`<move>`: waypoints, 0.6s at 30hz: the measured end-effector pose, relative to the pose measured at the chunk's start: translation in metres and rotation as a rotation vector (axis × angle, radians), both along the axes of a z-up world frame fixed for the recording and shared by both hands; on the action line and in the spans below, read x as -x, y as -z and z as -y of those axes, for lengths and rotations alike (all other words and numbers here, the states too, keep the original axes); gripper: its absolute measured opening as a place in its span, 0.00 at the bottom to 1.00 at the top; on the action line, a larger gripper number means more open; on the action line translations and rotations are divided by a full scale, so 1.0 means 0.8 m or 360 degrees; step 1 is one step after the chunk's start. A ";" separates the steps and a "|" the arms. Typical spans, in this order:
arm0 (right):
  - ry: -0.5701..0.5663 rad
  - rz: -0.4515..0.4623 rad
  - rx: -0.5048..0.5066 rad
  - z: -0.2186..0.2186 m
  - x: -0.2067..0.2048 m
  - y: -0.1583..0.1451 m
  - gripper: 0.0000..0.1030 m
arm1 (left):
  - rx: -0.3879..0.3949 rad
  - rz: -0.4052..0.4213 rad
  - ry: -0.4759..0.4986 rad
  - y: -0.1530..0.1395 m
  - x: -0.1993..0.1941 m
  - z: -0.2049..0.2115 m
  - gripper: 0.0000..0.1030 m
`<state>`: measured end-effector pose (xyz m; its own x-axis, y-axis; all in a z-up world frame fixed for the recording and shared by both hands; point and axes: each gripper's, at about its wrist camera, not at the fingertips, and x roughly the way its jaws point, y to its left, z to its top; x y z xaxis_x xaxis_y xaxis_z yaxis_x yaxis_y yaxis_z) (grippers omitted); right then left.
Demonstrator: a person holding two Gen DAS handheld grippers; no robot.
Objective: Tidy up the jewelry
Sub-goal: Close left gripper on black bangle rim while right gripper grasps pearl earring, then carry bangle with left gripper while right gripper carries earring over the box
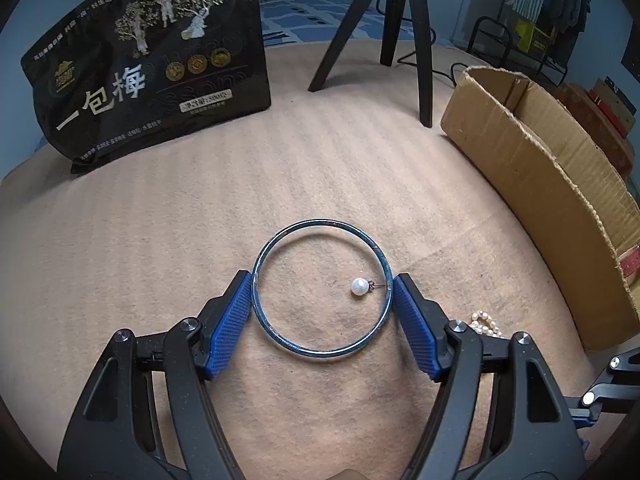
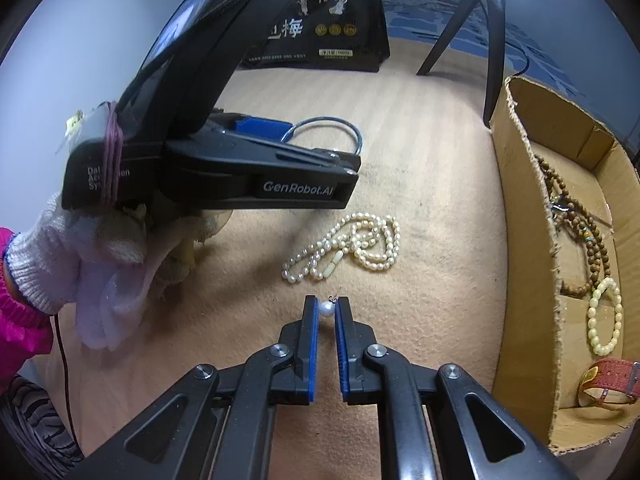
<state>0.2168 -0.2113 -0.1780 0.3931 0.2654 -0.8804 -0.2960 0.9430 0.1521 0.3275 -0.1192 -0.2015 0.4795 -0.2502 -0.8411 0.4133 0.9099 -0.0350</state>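
Between the left gripper's (image 1: 322,294) blue pads (image 1: 230,322) a bangle (image 1: 320,240) is spanned, rim touching both pads. The jaws are set wide, closed only as far as the ring allows; whether it is lifted off the blanket (image 1: 280,168) cannot be told. Inside the ring, toward the right pad, a pearl earring (image 1: 359,287) is seen in the left view, its post pointing at the rim.

At the right gripper's (image 2: 327,310) tips, what appears to be another pearl earring (image 2: 325,309) is pinched. The jaws are nearly closed, with only the pearl's width left between them, and the hook shows just ahead of the tips. Whether the two views show one earring or two cannot be settled.

Ahead of the right gripper, a pearl necklace (image 2: 352,246) lies heaped on the blanket, untouched. Well to its right stands the box (image 2: 520,240), already holding wooden beads (image 2: 592,236), a pale bracelet (image 2: 606,320) and a red strap (image 2: 612,380).

Step judged: collection under way, two pieces in hand, some already boxed.

Next move, as judged:
- Right gripper to be carried right, over the cardboard wall, then opened; the earring is small and smooth and may slip out if the grip is eased early.
- Bangle to be lifted level; a thin rim held only at two points may pivot.
- Necklace left for a later pass.
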 end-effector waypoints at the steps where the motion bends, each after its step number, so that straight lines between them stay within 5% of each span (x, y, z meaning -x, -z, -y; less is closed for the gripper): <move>1: 0.0001 0.0003 -0.0001 0.001 0.003 -0.002 0.06 | 0.0005 0.0004 -0.0008 -0.002 0.000 -0.002 0.71; 18: 0.0063 0.0119 -0.0038 0.021 0.016 -0.042 0.06 | 0.0072 0.0066 -0.0057 -0.047 0.009 -0.020 0.71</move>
